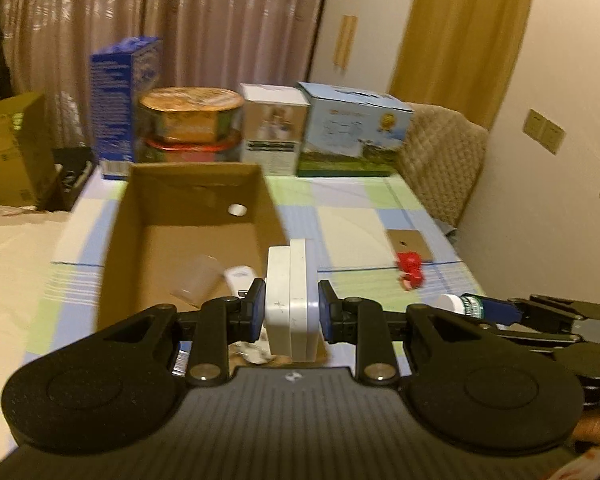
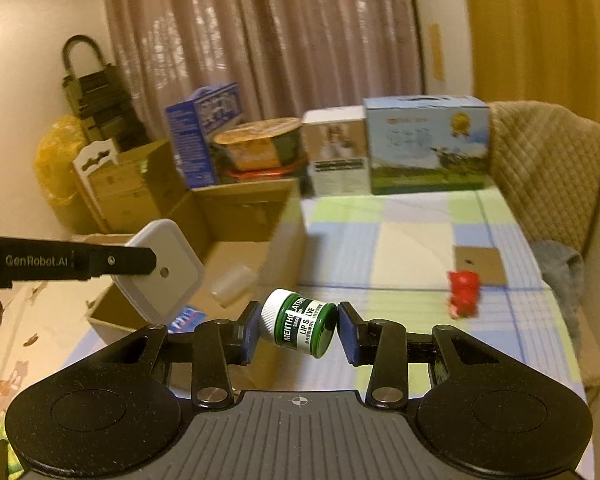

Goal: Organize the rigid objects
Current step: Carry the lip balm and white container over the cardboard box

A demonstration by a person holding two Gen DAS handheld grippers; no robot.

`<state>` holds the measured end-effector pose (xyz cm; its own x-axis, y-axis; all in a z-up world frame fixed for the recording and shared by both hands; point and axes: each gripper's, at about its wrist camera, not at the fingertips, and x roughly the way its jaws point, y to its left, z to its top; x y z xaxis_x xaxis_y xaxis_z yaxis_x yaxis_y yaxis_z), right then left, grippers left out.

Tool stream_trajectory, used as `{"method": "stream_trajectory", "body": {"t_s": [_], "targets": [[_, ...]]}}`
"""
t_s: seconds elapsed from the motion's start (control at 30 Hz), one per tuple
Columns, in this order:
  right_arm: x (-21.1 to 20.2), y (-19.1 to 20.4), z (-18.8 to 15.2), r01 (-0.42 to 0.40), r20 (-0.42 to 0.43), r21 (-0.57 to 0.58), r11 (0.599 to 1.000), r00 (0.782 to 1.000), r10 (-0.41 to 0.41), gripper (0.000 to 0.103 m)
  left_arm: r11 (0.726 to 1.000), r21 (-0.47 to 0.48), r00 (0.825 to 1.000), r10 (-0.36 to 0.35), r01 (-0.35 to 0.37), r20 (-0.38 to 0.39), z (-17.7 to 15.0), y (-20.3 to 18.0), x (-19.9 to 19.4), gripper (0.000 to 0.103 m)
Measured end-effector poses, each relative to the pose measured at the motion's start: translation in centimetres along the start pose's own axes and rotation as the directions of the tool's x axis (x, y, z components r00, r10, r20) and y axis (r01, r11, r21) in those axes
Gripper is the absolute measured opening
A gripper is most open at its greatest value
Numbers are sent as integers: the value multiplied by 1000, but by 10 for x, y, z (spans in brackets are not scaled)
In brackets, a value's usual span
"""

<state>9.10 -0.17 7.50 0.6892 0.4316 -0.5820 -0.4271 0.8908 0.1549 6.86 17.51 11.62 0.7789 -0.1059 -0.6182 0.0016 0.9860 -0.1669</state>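
Note:
My left gripper [image 1: 292,304] is shut on a flat white square case [image 1: 290,300], held on edge above the near right corner of an open cardboard box [image 1: 188,200]; the case also shows in the right wrist view [image 2: 168,280]. My right gripper [image 2: 298,328] is shut on a small green lip-salve jar with a white lid [image 2: 300,322], held tilted above the table just right of the box [image 2: 284,240]. The jar shows at the right of the left wrist view [image 1: 460,305]. Inside the box lie a clear plastic cup [image 1: 198,278], a white item [image 1: 240,274] and a small white cap [image 1: 237,209].
A red toy [image 2: 465,288] lies on the checked tablecloth [image 2: 412,240] by a brown card square [image 2: 479,266]. Along the far edge stand a blue carton [image 1: 120,108], stacked round tins [image 1: 190,124], a white box [image 1: 274,128] and a blue-green box [image 1: 354,132]. A padded chair [image 2: 548,168] is right.

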Motion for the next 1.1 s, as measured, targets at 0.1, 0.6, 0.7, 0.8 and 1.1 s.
{"method": "stream_trajectory", "body": {"t_s": [0.1,0.6,0.7,0.8,1.1], "targets": [[13,15,8,-26,-10,-22,999,1000,26,38,999,9,999,39,-39,5,7,20,-5,22],[104,64,33,-113,-100,-106,988,990,102,38,992,13,990,129,-128,-54,14,86,28,22],[121,66,33,-113,-118,-118,987,988,99,38,991,24,988,133,-132,-73,14,91,46,22],[138,67,33,-111,-133,-136,984,987,93,38,990,36,987,137,-134,-89,15,97,63,22],[185,71,30,-135,-180,-214,967,979,97,38,987,62,980,158,-151,-122,18,110,104,22]]}}
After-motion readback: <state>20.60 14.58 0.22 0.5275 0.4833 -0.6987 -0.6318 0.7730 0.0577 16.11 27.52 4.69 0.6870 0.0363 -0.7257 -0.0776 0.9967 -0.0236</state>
